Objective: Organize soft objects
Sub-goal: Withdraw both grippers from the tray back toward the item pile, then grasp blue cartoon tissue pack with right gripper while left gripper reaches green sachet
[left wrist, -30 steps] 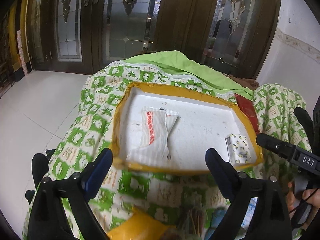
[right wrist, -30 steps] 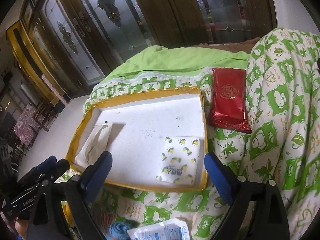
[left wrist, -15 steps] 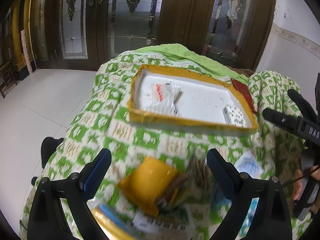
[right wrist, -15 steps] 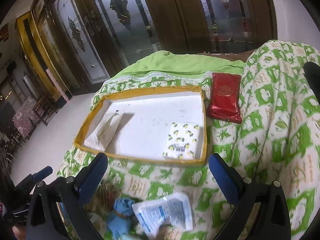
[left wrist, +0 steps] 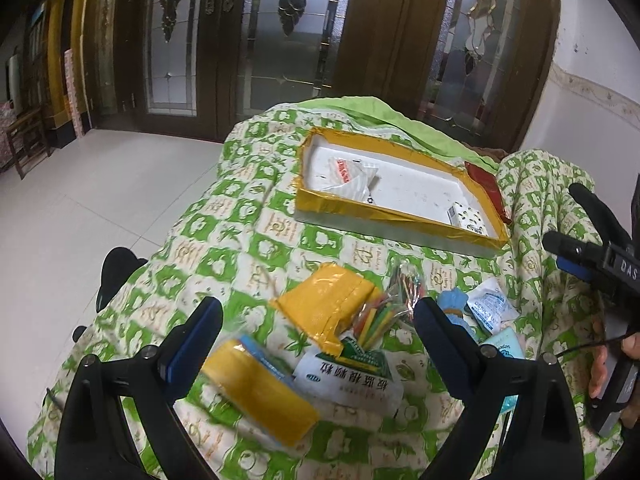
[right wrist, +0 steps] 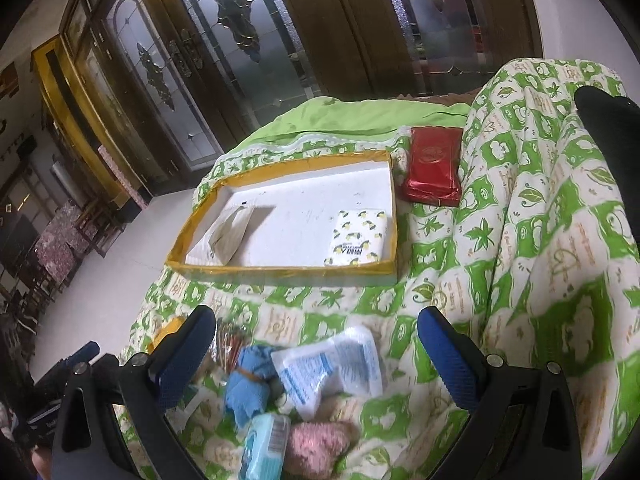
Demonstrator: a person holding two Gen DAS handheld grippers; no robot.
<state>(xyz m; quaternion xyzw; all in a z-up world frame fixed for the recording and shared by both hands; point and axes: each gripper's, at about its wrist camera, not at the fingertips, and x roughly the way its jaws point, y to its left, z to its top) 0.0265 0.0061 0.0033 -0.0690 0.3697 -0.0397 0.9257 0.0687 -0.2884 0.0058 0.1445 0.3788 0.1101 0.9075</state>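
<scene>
A yellow-rimmed white tray lies on a green-and-white quilt. Inside it are a crumpled white packet and a lemon-print tissue pack. Nearer me sits a heap: a yellow pouch, a yellow roll, a white sachet with green print, coloured sticks, a blue cloth, a white-blue packet, a pale blue pack and a pink knitted piece. My left gripper is open above the pouch, empty. My right gripper is open over the blue cloth and packet, empty.
A red foil pack lies beside the tray's right end. The quilt rises in a high fold on the right. Tiled floor drops off to the left, with dark glass-panelled doors behind. A hand holds the right gripper's handle at the left view's right edge.
Both grippers have drawn back from the tray toward me, so the heap of small items on the quilt has come into view beneath them. Both stay open.
</scene>
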